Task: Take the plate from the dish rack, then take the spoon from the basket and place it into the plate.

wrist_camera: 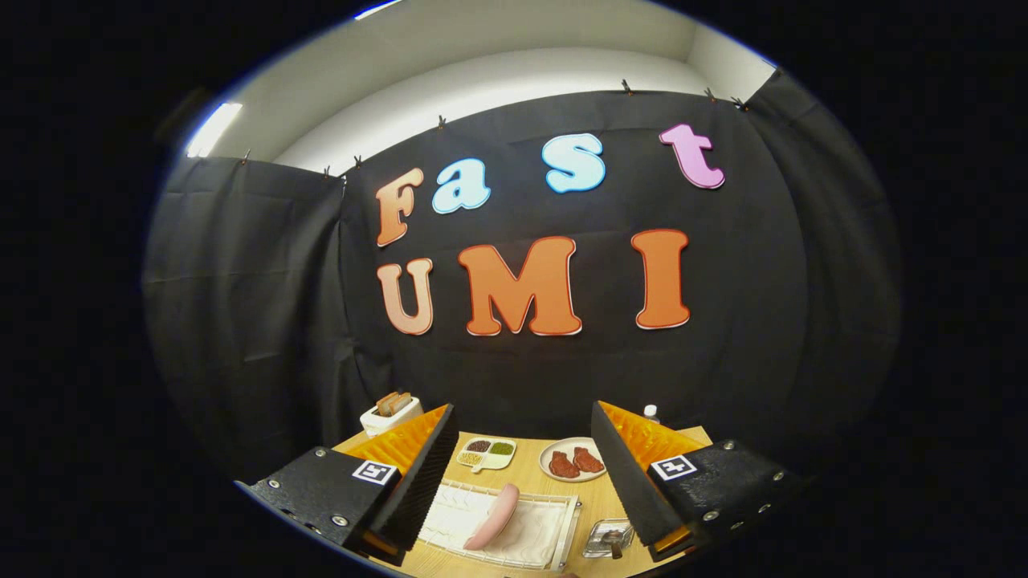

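My gripper is open and held above the near end of a wooden table, with nothing between its fingers. Below and between the fingers lies a white wire dish rack. A pink piece, long and narrow from this angle, rests in the rack and looks like a plate seen on edge. Close to the right finger stands a small clear container with something dark in it; I cannot tell whether that is the spoon.
Beyond the rack, a white plate carries two brown pieces of food. A small divided dish of condiments sits to its left. A white toaster with bread stands at the table's far left, and a bottle cap shows behind the right finger.
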{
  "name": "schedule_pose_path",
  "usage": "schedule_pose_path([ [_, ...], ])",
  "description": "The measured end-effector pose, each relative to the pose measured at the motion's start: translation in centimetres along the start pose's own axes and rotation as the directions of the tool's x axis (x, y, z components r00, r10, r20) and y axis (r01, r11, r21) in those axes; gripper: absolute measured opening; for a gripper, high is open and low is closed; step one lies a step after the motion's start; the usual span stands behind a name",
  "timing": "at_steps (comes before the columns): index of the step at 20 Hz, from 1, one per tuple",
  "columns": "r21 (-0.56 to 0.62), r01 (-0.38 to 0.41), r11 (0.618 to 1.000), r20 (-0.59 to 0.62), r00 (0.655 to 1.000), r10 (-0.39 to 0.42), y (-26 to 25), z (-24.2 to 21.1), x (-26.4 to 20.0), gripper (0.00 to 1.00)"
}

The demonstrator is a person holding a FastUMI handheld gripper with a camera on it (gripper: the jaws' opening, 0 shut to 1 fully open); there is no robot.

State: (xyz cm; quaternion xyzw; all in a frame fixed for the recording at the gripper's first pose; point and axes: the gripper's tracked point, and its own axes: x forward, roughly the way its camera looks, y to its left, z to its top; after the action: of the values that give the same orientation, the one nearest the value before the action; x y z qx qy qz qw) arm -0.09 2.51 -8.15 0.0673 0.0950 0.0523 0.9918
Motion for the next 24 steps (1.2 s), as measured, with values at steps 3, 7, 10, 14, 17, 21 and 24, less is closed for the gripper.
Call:
schedule_pose_path([
  [3, 0.012, -0.009, 1.0, -0.066, 0.998, 0.01, 0.4, -2.6, 0.5, 0.99],
  [7, 0.021, -0.016, 1.0, -0.203, 0.979, 0.02, 1.4, -7.4, 1.8, 0.99],
  [10, 0.005, -0.013, 1.0, -0.297, 0.955, 0.013, 1.9, -10.3, 2.7, 0.99],
  [14, 0.016, -0.021, 1.0, -0.417, 0.908, 0.026, 2.8, -13.5, 4.2, 0.99],
  [17, 0.02, 0.002, 1.0, -0.517, 0.856, 0.008, 2.8, -16.4, 5.1, 0.99],
  [21, 0.056, 0.044, 0.997, -0.641, 0.768, 0.002, 2.9, -20.0, 6.2, 0.98],
  [24, 0.066, 0.062, 0.996, -0.707, 0.707, 0.003, 3.1, -21.5, 6.6, 0.98],
])
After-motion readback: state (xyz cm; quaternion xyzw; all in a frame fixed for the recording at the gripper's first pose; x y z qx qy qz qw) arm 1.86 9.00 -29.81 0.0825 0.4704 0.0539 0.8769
